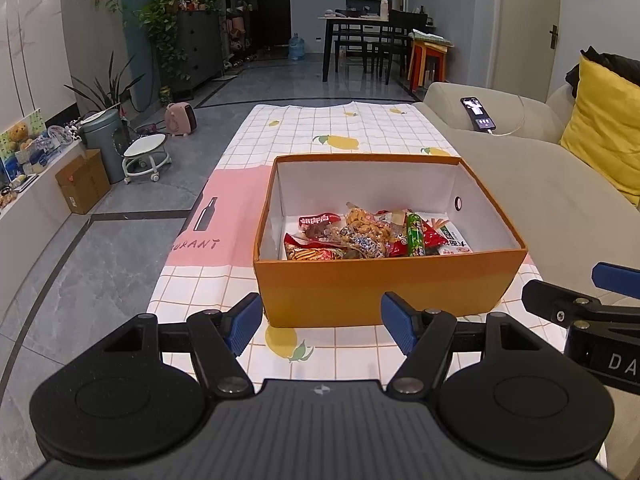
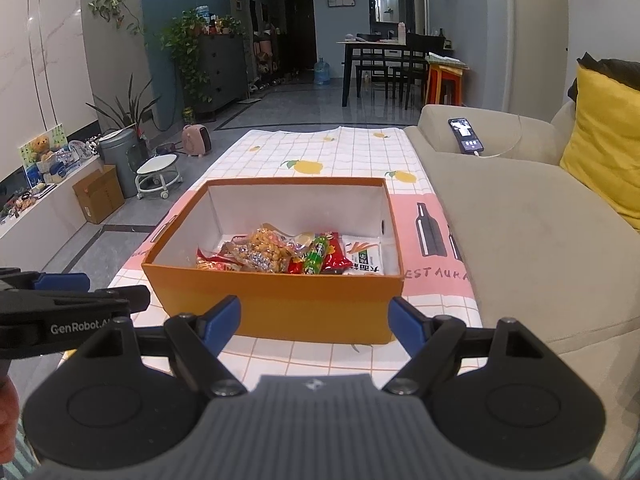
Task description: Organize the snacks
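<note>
Snacks (image 1: 372,238) sit heaped in the orange box (image 1: 360,292) on the table (image 1: 352,340), straight ahead of both tongs and just past their tips. Left tongs (image 1: 322,326) spread wide, nothing between the pads; right tongs (image 2: 316,328) same, spread and empty, hovering short of the box's near wall. Contents look like small foil and plastic packets: red wrappers, a clear bag of nut-like bits (image 2: 268,250), a green tube-shaped pack (image 2: 316,258), a flat white sachet (image 2: 366,260). My read: all light, crinkly, slippery film, soft and easy to crush; the pile will shift when one piece is pulled. Best hold is probably a sealed edge or the pack's narrow waist, with a light squeeze. The green tube lies on top and looks easiest to pinch across its width. Box itself is stiff card, likely light enough to slide if bumped.
</note>
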{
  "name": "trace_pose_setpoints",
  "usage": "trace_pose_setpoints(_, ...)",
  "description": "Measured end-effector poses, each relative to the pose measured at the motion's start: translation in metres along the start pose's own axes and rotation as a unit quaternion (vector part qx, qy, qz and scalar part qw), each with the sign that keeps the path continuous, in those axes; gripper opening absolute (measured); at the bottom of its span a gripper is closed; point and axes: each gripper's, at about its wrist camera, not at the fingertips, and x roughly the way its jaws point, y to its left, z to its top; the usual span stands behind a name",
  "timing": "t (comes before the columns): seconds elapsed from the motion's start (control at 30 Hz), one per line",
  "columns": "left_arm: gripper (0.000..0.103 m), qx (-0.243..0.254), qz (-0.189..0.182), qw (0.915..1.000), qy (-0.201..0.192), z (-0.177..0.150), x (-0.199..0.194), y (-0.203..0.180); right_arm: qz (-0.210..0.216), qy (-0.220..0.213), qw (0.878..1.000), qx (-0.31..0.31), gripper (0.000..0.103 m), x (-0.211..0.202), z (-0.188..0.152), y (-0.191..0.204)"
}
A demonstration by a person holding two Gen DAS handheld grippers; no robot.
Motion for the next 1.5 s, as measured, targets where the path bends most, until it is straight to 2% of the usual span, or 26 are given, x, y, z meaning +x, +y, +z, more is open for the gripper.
trace_pose_setpoints(1.5,0.079,-0.001,0.018,0.9998,-0.004,0.0023,-0.0098,-0.0066,0.001,0.001,1.000,-0.009,0.078,0.0010,-0.0039,0.0026)
